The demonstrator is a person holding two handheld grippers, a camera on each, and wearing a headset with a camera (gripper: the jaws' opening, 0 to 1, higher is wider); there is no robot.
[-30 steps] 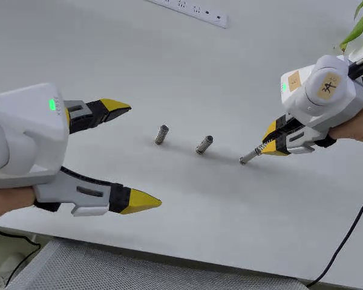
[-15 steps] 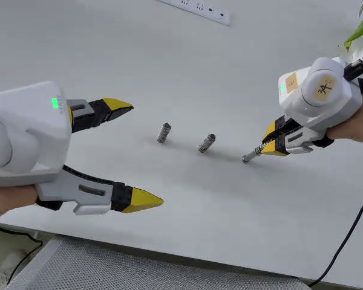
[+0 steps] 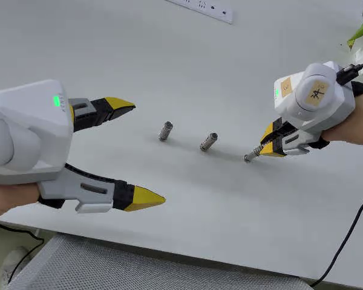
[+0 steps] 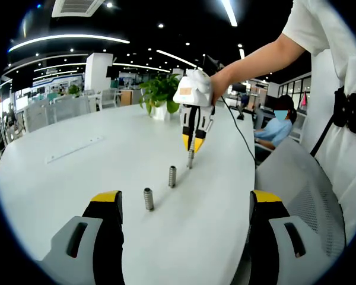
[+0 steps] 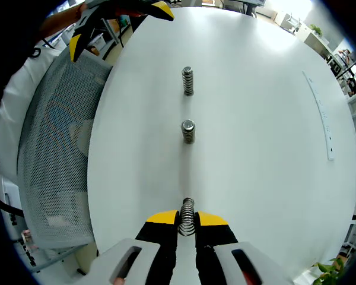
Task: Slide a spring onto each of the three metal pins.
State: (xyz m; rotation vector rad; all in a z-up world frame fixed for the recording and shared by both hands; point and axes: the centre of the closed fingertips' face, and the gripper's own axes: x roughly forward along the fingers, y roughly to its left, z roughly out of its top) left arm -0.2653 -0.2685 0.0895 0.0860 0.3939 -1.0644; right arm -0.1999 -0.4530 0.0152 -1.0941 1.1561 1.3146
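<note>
The right hand-held gripper (image 3: 268, 146) pinches a spring (image 3: 258, 150) — its axis slants down to the worktop (image 3: 199, 72). The left hand-held gripper (image 3: 144, 153) gapes

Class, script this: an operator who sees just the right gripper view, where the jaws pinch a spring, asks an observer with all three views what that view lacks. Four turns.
Operator: My jaws are shut on the spring. Where does the pin end below it?
Observer: In the left gripper view its lower end sticks out under the right gripper and seems to touch the table.
Operator: Does the left gripper hold anything?
Observer: No. In the head view it is wide open and holds nothing, near the table's front edge.
</note>
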